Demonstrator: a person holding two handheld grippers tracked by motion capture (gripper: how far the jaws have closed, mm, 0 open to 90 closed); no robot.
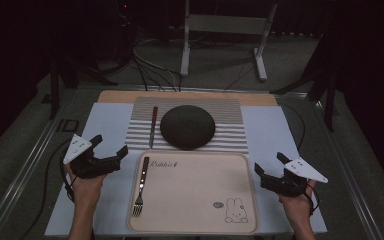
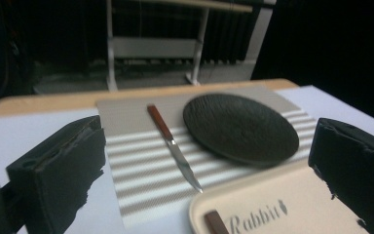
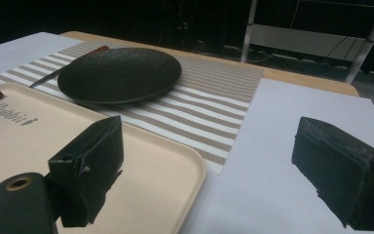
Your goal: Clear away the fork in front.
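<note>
- The fork (image 1: pixel 140 187) lies flat along the left side of the cream tray (image 1: pixel 195 220), prongs toward the person, looking like a table setting.
- The left tongs (image 1: pixel 111 144) hover just left of the tray, spread, pinching nothing.
- The right tongs (image 1: pixel 269 165) hang spread beside the tray's right edge.
- The knife (image 1: pixel 153 125) and dark plate (image 1: pixel 187 126) sit on the striped mat (image 1: pixel 230 117) on the counter (image 1: pixel 105 125).
</note>
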